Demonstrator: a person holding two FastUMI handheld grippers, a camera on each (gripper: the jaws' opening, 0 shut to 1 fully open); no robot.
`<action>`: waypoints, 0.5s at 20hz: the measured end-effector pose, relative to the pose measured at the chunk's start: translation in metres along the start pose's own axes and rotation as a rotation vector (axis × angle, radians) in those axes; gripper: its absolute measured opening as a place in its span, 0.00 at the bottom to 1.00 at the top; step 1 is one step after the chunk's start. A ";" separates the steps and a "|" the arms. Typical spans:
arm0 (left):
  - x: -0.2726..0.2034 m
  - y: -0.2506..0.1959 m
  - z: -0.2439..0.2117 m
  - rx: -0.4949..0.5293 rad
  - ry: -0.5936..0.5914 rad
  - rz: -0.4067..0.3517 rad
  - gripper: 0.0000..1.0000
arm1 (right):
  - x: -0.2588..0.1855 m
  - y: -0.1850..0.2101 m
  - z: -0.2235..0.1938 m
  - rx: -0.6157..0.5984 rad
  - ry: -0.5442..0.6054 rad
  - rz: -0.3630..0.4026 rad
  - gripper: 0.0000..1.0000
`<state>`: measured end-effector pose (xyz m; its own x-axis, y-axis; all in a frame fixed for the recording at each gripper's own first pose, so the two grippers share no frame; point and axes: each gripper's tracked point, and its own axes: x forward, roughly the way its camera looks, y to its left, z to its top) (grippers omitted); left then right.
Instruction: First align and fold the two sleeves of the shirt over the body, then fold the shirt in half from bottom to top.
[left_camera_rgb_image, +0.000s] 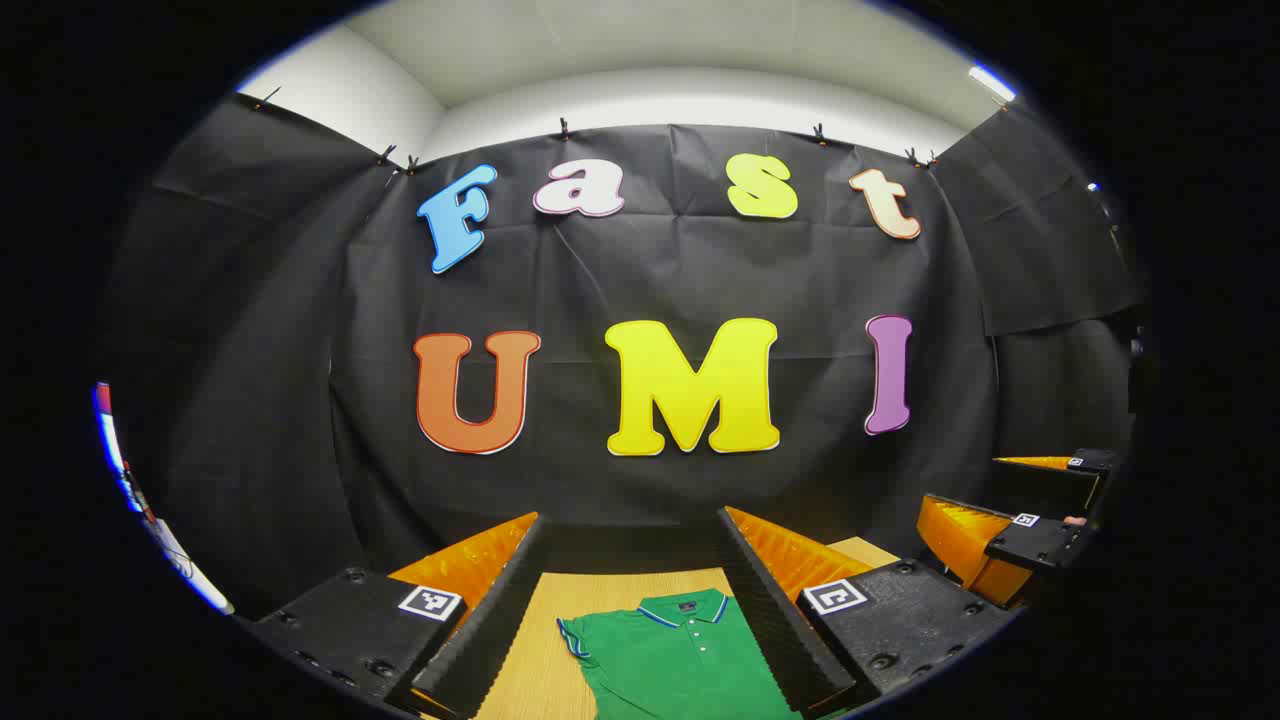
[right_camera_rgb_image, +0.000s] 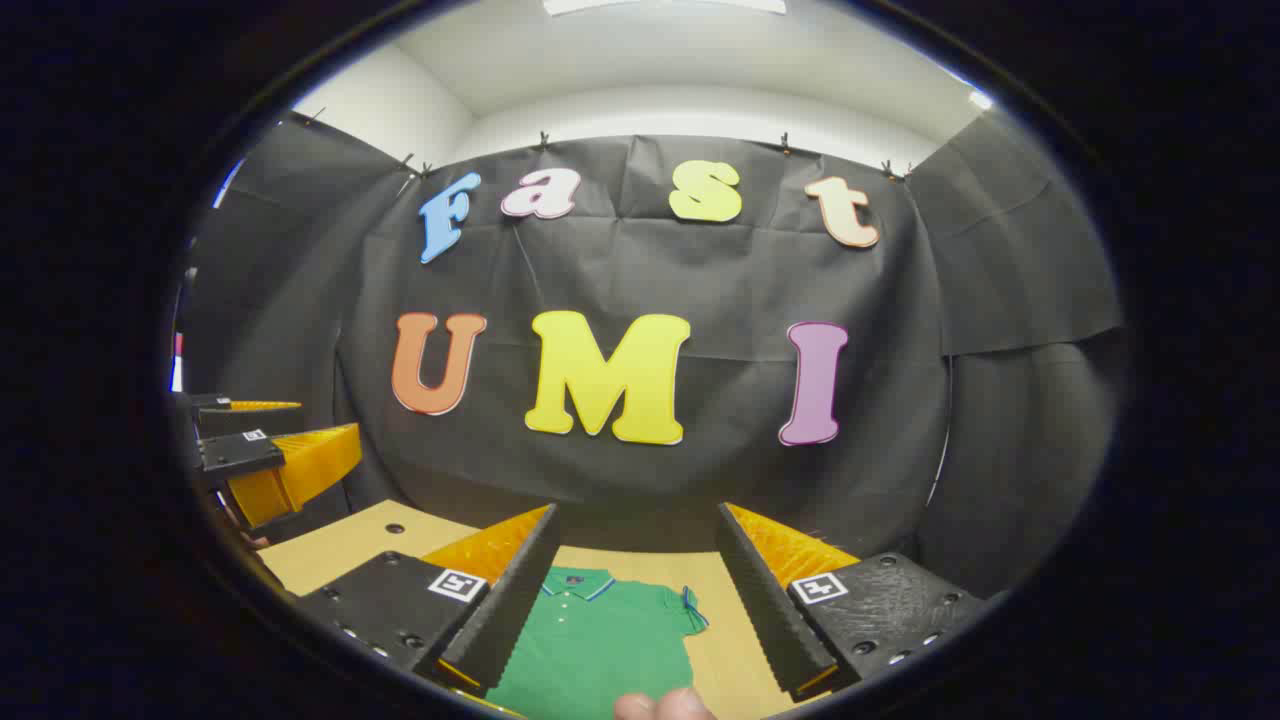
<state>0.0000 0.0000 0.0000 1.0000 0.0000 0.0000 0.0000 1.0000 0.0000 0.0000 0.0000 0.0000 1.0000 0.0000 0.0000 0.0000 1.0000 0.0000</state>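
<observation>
**A:** ok so where are the grippers sitting right now?

**B:** Both are held up above the table (left_camera_rgb_image: 540, 650), pointed level at the back wall rather than down at the work. In the left gripper view, the left gripper (left_camera_rgb_image: 632, 530) has its fingers spread wide with nothing between them. Off at the right edge of that view you can see the right gripper (left_camera_rgb_image: 1030, 500), also spread apart, roughly level with it and well apart sideways.

**A:** and the shirt?

**B:** The green shirt (left_camera_rgb_image: 680, 655) lies flat on the wooden table, collar toward the wall, buttons up. It shows through the gap between the left fingers, low in the view, well below them, not touched. One short sleeve (left_camera_rgb_image: 578, 640) sticks out to the side, unfolded.

**A:** right side the same deal?

**B:** Pretty much. In the right gripper view the right gripper's jaws gape, holding nothing, with the shirt (right_camera_rgb_image: 600, 640) below and its other sleeve (right_camera_rgb_image: 692, 610) lying out flat. A fingertip (right_camera_rgb_image: 665, 705) of the person peeks in at the bottom edge.
</observation>
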 end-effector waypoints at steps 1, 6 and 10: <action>0.002 0.000 -0.001 0.002 0.004 0.001 1.00 | 0.003 -0.002 0.000 0.001 0.001 -0.001 0.96; 0.013 -0.005 -0.005 -0.001 0.018 0.009 1.00 | 0.014 -0.004 -0.003 0.012 0.010 0.008 0.96; 0.021 -0.009 -0.006 -0.002 0.027 0.011 1.00 | 0.024 -0.009 0.000 0.003 0.007 0.019 0.95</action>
<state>0.0209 -0.0089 -0.0060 0.9996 0.0108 -0.0274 -0.0109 0.9999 -0.0018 0.0242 -0.0091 -0.0004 0.9998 0.0191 -0.0069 -0.0191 0.9998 0.0035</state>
